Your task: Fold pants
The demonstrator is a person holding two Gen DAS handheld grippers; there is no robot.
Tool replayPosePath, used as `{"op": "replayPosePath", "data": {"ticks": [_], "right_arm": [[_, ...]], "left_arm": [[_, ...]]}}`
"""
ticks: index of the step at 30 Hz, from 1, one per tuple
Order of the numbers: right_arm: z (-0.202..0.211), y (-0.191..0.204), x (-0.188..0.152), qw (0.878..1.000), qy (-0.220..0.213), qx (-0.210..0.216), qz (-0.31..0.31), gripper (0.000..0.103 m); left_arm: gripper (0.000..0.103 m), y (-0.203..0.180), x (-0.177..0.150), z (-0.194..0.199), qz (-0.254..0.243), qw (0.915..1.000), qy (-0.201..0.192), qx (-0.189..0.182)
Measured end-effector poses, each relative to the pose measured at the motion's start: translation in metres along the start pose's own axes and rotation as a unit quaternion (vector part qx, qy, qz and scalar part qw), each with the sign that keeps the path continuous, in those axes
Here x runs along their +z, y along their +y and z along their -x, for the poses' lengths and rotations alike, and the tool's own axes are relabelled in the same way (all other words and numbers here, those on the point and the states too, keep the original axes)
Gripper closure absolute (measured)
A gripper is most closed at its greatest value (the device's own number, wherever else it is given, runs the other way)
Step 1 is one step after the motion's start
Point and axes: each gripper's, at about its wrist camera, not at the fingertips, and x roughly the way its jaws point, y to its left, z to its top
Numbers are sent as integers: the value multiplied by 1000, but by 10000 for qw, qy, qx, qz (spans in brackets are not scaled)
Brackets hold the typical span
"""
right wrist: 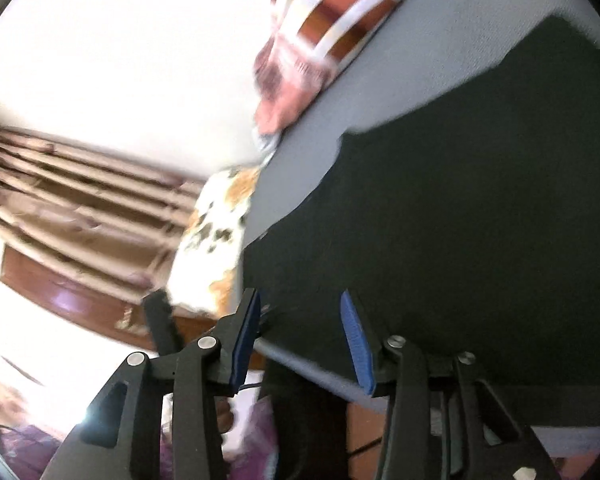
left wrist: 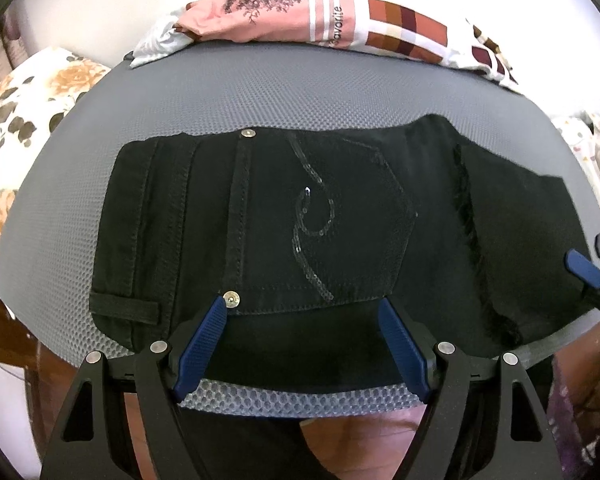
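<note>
across the grey mesh table (left wrist: 148,92) lies a pair of black jeans (left wrist: 260,208), folded into a compact block, back pocket up. going left to right in the left wrist view: a belt loop (left wrist: 124,306) at the waistband end, two metal rivets (left wrist: 232,299) on a stitched seam, a sequin swirl (left wrist: 312,224) on the pocket, then a frayed hem edge (left wrist: 470,248) of the layer folded over at the right. the left gripper (left wrist: 304,320) sits at the near edge of the jeans, jaws spread wide with nothing between them. at the far right the right gripper (left wrist: 584,272) shows only in part; in its own blurred view the right gripper (right wrist: 306,340) has fingers apart over the jeans' edge. patterned fabric (left wrist: 340,8) lies bunched at the table's far edge.
</note>
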Motion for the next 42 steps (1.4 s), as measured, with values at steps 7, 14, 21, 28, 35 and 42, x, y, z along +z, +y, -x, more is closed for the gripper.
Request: {"op": "replayPosePath", "data": {"ticks": [7,14,21,28,35,42], "right_arm": [[-26,35,-23,9852,305,-1037,1328,62],[-62,35,-43,9580,708,-1749,2160,60],[-54,24,-39,9707,645,-1458,1799,57],[-55,31,-44,9683,644,-1520,1874,51],[-57,31,-43,9688,637,-1500,1868,48],[-59,34,-44,9689,641,-1475,1881,41]], "left_arm": [[24,41,12,32,693,9957,-189,-590],[24,144,12,51,1684,9774,30,-1280],[32,202,-21,15,2871,9238,529,-2478],[32,200,-19,-11,3062,9024,834,-2915],[31,205,-14,-24,3368,8781,701,-3326],[31,209,-21,-26,3569,8405,164,-4073]]}}
